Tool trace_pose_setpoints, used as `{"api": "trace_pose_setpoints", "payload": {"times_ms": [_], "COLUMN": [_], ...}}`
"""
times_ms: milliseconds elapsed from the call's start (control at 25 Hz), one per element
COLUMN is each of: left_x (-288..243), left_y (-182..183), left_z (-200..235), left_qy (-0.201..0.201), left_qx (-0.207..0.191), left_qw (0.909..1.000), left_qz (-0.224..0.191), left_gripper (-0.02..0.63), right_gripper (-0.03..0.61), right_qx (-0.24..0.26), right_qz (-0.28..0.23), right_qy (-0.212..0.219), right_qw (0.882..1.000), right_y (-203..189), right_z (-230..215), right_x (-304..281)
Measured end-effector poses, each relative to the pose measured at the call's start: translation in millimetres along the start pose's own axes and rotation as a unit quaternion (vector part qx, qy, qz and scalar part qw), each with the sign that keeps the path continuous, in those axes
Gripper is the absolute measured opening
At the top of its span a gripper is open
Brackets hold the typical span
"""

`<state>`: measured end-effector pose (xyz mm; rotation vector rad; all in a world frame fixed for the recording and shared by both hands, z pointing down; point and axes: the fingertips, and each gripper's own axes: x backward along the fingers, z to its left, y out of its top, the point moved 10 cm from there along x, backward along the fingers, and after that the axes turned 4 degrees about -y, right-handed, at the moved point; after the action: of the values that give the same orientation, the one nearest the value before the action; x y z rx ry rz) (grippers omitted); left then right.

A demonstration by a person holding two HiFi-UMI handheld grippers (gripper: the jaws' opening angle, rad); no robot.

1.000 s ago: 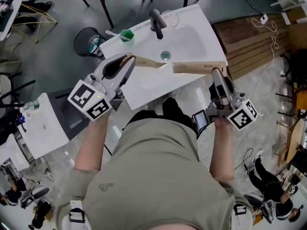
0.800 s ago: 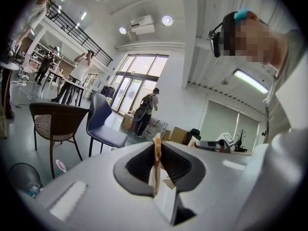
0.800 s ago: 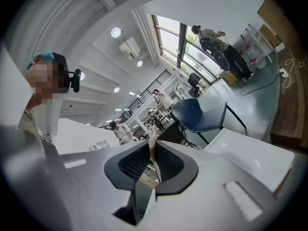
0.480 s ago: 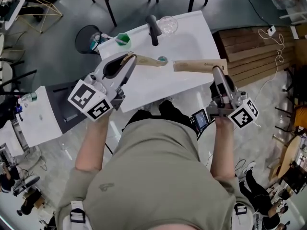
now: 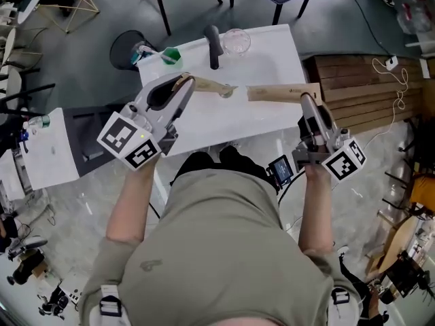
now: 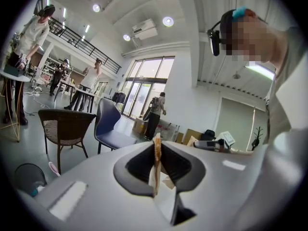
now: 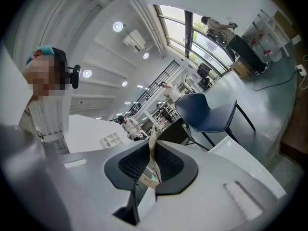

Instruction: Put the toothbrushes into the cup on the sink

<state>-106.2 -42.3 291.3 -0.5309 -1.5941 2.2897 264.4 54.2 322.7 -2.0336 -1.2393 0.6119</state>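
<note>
Since a second ago the white sink (image 5: 272,53) has slid up the head view. Both tongs sit at much the same spots in the picture, so they now hang over its lower edge rather than its middle.

The left tongs (image 5: 185,83), at centre left, are closed on the handle end of a wooden toothbrush (image 5: 211,87). The brush runs from the jaw tips toward the middle of the frame, and its head is over the basin. In the left gripper view the brush (image 6: 157,153) shows edge-on as a thin tan strip, and the jaws of the left tongs (image 6: 156,163) press on it from either side.

The right tongs (image 5: 306,102), at centre right, are clamped on one end of a long tan pack (image 5: 282,92). The pack lies level across the sink's lower right part and points toward the brush head, with a small gap between the two. In the right gripper view the pack (image 7: 150,170) is a narrow printed card (a teal mark shows near its bottom), and the right tongs (image 7: 151,163) are closed on it.

The clear cup (image 5: 236,41) stands at the sink's upper rim, just right of the dark tap (image 5: 213,45) and well apart from both tongs. A small green thing (image 5: 171,56) sits at the sink's upper left corner, near a dark round bin (image 5: 126,49) on the floor.
</note>
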Motion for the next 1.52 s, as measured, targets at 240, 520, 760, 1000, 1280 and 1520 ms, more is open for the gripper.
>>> {"api": "trace_pose_setpoints", "payload": {"times_ms": [240, 520, 760, 1000, 1280, 1520], "left_x": [-6.8, -10.8, -26.2, -33.5, -59.0, -72.0], "left_y": [5.3, 12.5, 27.2, 35.5, 49.0, 56.4], "left_z": [-5.6, -9.6, -0.6, 7.1, 30.3, 43.6], "left_qy": [0.01, 0.016, 0.014, 0.009, 0.008, 0.006], "left_qx": [-0.014, -0.027, -0.037, -0.049, -0.05, -0.051], "left_qw": [0.9999, 0.9995, 0.9992, 0.9987, 0.9987, 0.9987], "left_qz": [-0.002, -0.001, -0.002, -0.008, -0.004, -0.004], "left_gripper": [0.041, 0.041, 0.041, 0.041, 0.041, 0.041], "right_gripper": [0.048, 0.048, 0.048, 0.048, 0.048, 0.048], "right_qx": [0.001, -0.004, 0.005, 0.023, 0.038, 0.047], "right_qz": [0.008, 0.006, 0.0, 0.003, 0.005, 0.01], "right_qy": [0.017, 0.032, 0.033, 0.035, 0.034, 0.037], "right_qw": [1.0, 0.999, 0.999, 0.999, 0.999, 0.998], "right_y": [6.0, 14.9, 33.6, 36.8, 53.1, 58.2], "right_z": [-10.2, -14.1, -22.0, -21.8, -30.5, -34.6], "right_x": [-8.6, -17.3, -28.0, -41.1, -72.7, -95.1]}}
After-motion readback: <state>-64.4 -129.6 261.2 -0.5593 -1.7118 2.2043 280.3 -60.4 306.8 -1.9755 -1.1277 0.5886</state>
